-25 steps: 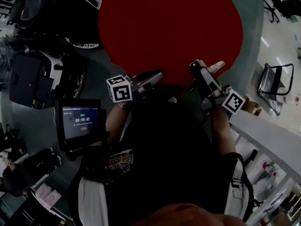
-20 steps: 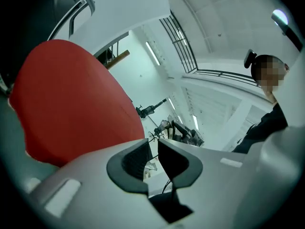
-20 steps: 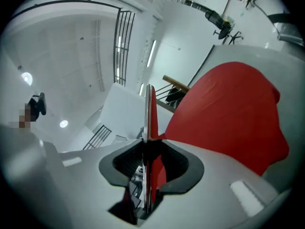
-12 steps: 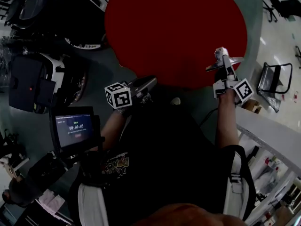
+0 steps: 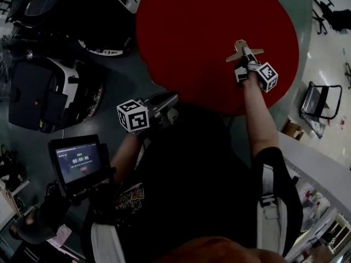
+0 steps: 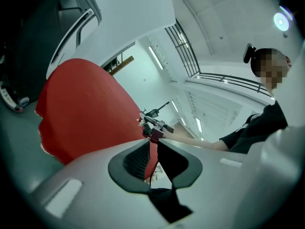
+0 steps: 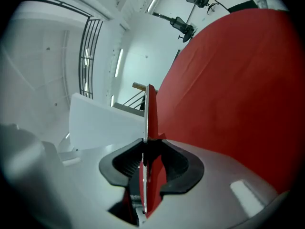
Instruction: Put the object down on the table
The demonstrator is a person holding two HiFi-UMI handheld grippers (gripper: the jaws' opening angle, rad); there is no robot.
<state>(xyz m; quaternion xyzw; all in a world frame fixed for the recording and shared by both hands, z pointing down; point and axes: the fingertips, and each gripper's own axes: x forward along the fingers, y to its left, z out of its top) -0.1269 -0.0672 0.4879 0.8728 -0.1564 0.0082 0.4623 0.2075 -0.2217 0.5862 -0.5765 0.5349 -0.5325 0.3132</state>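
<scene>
From the head view, the right gripper (image 5: 245, 59) is out over the round red table (image 5: 208, 26), arm stretched long, with a thin flat object (image 5: 241, 49) poking from its tip, tan and roughly cross-shaped. I can't call from up here whether the object touches the tabletop. The left gripper (image 5: 171, 98) hangs low by the person's body, just off the near edge of the table, and a lit screen (image 5: 77, 160) sits to the left.

In the left gripper view, the left gripper's (image 6: 153, 142) jaws stand a sliver apart with nothing between them, and only the red table (image 6: 86, 109) shows through the slit. Beyond it is the right gripper (image 6: 153, 124), at the end of its outstretched arm.

In the right gripper view, the right gripper (image 7: 147, 144) is clamped tight on the object (image 7: 148, 113), seen edge-on as a slim blade rising straight out of the pads. Its far end shows against the pale wall, and the red table (image 7: 228, 80) spreads out beside it.
</scene>
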